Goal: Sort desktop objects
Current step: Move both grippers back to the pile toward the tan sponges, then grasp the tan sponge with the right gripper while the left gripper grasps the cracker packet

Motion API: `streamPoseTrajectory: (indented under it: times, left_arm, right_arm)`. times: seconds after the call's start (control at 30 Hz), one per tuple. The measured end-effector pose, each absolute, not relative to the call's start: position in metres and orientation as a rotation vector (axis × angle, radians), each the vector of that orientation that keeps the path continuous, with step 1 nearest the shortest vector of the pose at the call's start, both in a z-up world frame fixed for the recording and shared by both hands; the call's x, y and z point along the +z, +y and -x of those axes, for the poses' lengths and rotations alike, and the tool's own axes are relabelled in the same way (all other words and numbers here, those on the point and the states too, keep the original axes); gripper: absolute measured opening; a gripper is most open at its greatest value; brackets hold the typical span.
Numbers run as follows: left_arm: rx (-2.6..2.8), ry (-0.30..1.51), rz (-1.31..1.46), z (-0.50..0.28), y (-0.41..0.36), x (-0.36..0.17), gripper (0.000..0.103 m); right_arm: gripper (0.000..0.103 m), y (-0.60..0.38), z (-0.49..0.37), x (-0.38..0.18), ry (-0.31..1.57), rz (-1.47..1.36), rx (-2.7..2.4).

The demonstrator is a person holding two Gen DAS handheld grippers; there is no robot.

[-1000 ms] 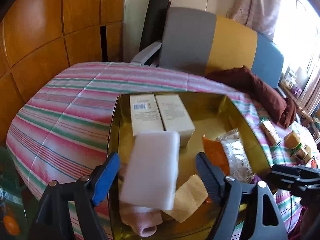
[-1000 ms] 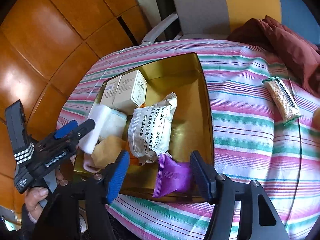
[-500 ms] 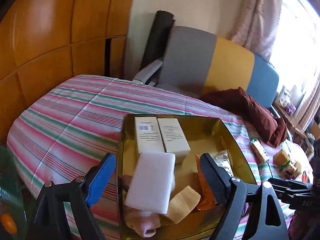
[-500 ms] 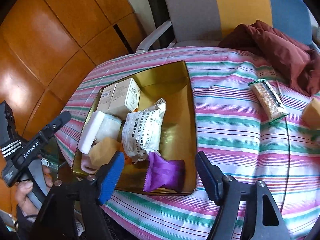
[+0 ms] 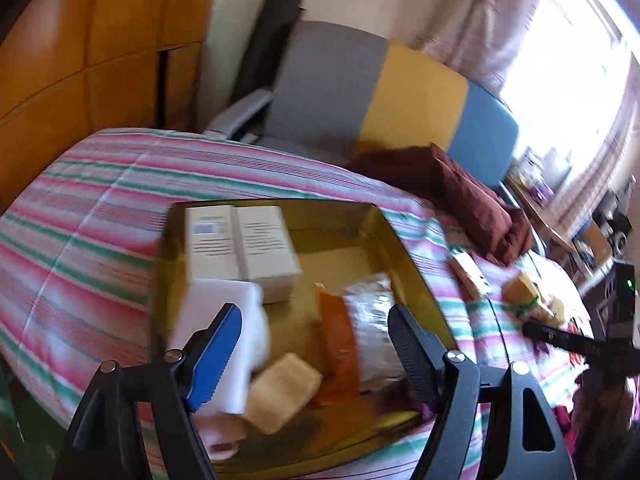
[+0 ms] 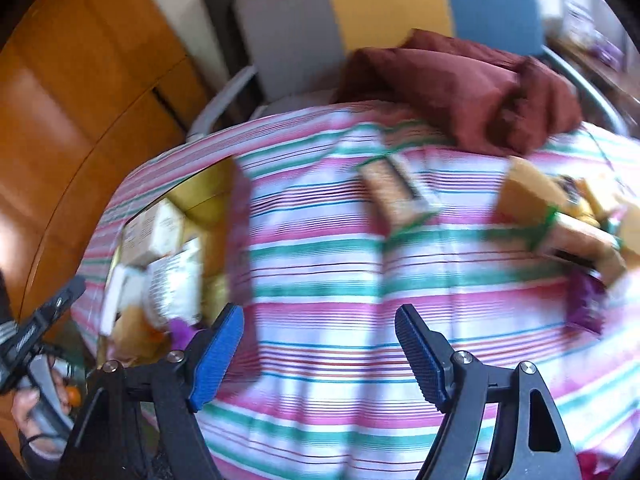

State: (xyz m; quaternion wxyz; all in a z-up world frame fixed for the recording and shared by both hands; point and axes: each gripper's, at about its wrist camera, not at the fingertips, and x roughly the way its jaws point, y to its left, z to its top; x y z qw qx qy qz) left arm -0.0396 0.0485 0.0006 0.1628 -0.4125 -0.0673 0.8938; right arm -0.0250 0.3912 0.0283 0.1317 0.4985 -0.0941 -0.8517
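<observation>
A gold tray (image 5: 404,248) sits on the striped cloth and holds two white boxes (image 5: 240,248), a white sponge (image 5: 250,300), a tan sponge (image 5: 282,392), an orange packet (image 5: 336,340) and a printed snack bag (image 5: 372,320). My left gripper (image 5: 313,312) hovers over the tray's near end. Its jaws are closing, with nothing between them. My right gripper (image 6: 319,314) hangs over bare striped cloth right of the tray (image 6: 208,184). Its jaws are opening and hold nothing. A wrapped grain bar (image 6: 394,188) lies ahead of it.
A blurred pile of yellow and green-banded snack packs (image 6: 560,216) and a purple packet (image 6: 588,300) lie at the right. A maroon cushion (image 6: 460,80) rests at the table's far edge, against a grey, yellow and blue chair (image 5: 360,92). Wooden panels stand at the left.
My right gripper swung right, from above the purple packet in the tray to over the cloth, and its jaws widened. My left gripper pulled back from the white sponge, which stays in the tray.
</observation>
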Motion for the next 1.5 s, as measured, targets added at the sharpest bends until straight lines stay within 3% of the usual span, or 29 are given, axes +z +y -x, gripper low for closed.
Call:
streamPoseTrajectory:
  times: [0.63,0.8,1.03,1.1,1.13,1.17,1.5]
  left_arm:
    - [2.241,0.014,1.188,0.056,0.190,0.008,0.076]
    - [2.177,0.012,1.255,0.069,0.220,-0.003,0.076]
    - [2.104,-0.014,1.347,0.093,0.256,-0.022,0.076]
    - [2.086,-0.029,1.375,0.102,0.267,-0.028,0.076]
    - [2.081,-0.036,1.388,0.106,0.271,-0.031,0.076]
    - [2.071,-0.048,1.406,0.111,0.277,-0.035,0.076]
    - [1.999,-0.172,1.569,0.154,0.320,-0.070,0.076]
  right_arm:
    - [0.079,0.533,0.085,0.033,-0.320,-1.492,-2.744]
    - [0.080,0.524,0.115,0.020,-0.216,-1.492,-2.713]
    - [0.080,0.502,0.143,-0.004,0.115,-1.534,-2.693]
    - [0.072,0.500,0.146,-0.010,0.181,-1.558,-2.679]
    - [0.058,0.498,0.147,-0.013,0.228,-1.575,-2.680]
    - [0.050,0.497,0.147,-0.015,0.284,-1.591,-2.685]
    - [0.043,0.505,0.149,-0.009,0.195,-1.583,-2.733]
